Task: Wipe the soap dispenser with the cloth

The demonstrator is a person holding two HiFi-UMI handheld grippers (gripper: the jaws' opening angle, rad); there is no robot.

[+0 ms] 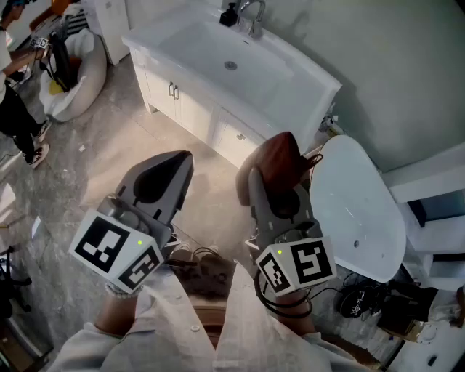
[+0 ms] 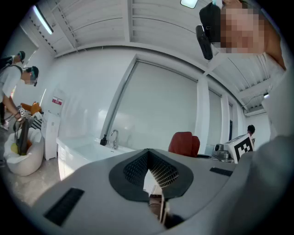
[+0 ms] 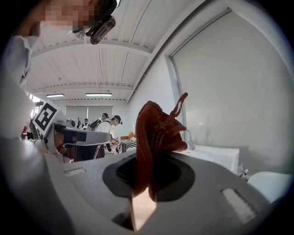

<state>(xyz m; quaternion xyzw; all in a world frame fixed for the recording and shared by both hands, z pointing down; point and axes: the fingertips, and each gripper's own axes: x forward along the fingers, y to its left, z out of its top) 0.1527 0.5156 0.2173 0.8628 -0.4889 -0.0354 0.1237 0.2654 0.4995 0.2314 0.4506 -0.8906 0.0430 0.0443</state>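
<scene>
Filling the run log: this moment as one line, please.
stage: not at sink yet | left claw: shut, empty | right claw: shut on cloth | soap dispenser: by faucet, untouched

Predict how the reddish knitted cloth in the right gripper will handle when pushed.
Probably floppy: the knitted cloth bunches in folds above the right gripper. Likely light: one pinch holds it up. Its ribbed knit should grip.

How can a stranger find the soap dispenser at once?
Look at the white sink cabinet against the wall. At its back edge stands a chrome faucet; the soap dispenser sits beside it, on its left in the head view. It is small and black, the only dark thing there.
</scene>
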